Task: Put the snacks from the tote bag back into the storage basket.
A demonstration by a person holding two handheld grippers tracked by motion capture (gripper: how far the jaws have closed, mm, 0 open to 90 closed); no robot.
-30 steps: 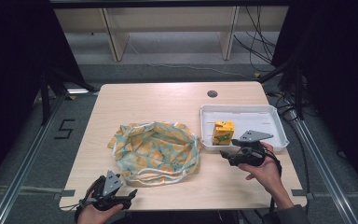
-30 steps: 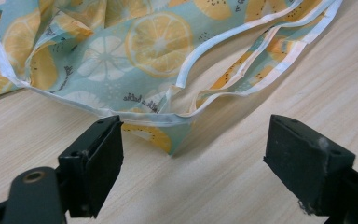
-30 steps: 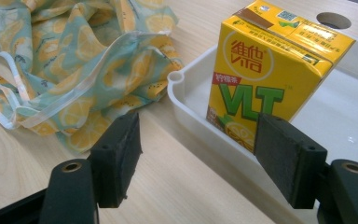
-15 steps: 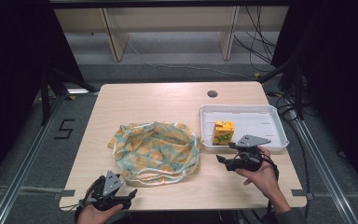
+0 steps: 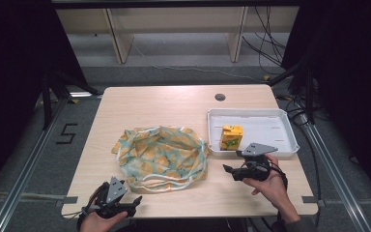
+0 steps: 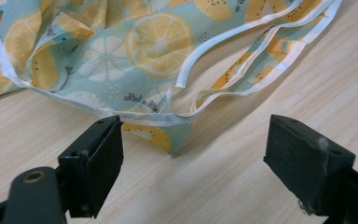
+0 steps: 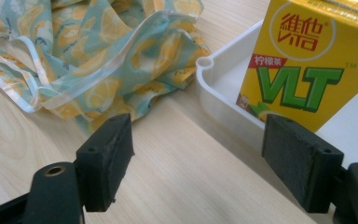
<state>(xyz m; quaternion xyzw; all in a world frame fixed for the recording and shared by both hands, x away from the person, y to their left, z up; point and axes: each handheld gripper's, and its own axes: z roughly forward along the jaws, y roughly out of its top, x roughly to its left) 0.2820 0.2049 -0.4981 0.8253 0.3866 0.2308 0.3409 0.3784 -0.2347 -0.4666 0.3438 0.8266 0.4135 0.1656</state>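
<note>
The right gripper (image 5: 229,171), held level in the person's hand with jaws just widened and empty, has the yellow lemon-tea carton (image 5: 231,137) in the white plastic tray (image 5: 280,129) just ahead.

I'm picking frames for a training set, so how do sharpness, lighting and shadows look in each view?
High view: table evenly lit, surroundings dark, small details soft. Left gripper view: lemon-print bag sharp, casting a soft shadow on the wood; jaws slightly soft. Right gripper view: yellow carton print legible, white tray bright but not blown out, jaws slightly blurred.
</note>
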